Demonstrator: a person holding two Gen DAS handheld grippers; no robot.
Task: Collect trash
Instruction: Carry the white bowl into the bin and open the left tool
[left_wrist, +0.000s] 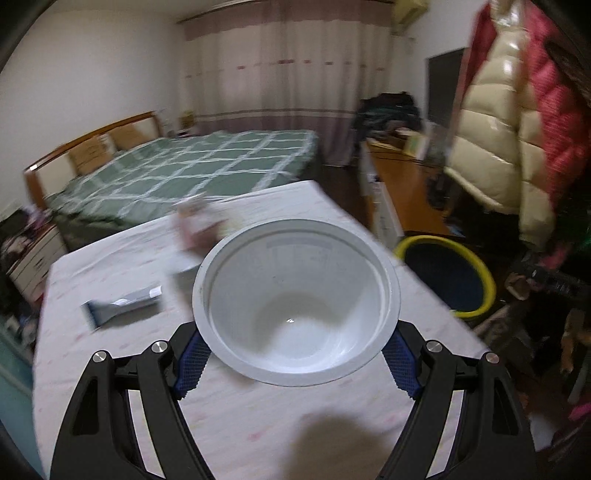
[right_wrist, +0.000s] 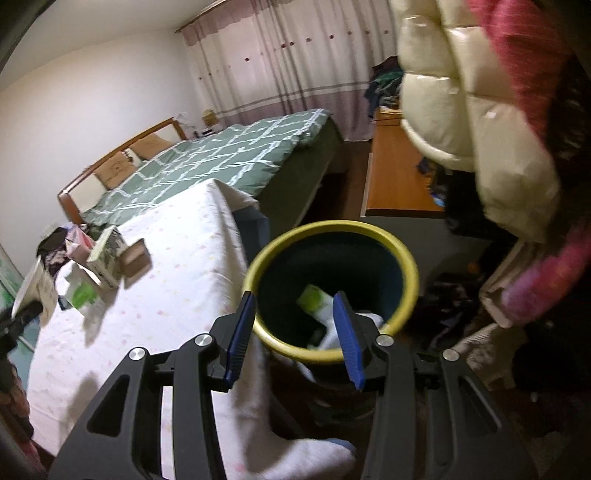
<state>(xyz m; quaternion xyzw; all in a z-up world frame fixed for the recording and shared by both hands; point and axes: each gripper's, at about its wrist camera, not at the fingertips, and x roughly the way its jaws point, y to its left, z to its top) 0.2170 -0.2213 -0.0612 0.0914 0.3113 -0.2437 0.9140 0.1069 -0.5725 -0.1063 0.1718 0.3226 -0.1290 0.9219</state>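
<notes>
My left gripper (left_wrist: 295, 363) is shut on an empty white plastic bowl (left_wrist: 295, 317), held above the table (left_wrist: 258, 424) with its mouth facing the camera. A grey wrapper (left_wrist: 122, 308) and a blurred carton (left_wrist: 199, 225) lie on the table beyond it. The yellow-rimmed dark bin (left_wrist: 450, 277) stands on the floor to the right. My right gripper (right_wrist: 295, 336) is open and empty, just above the near rim of the bin (right_wrist: 332, 236). Green and white trash (right_wrist: 321, 306) lies inside the bin.
Boxes and packets (right_wrist: 99, 262) sit at the table's far left in the right wrist view. A green checked bed (left_wrist: 192, 170) is behind the table. A wooden desk (right_wrist: 399, 181) and hanging puffer jackets (right_wrist: 472, 110) crowd the right side. Clutter lies on the floor.
</notes>
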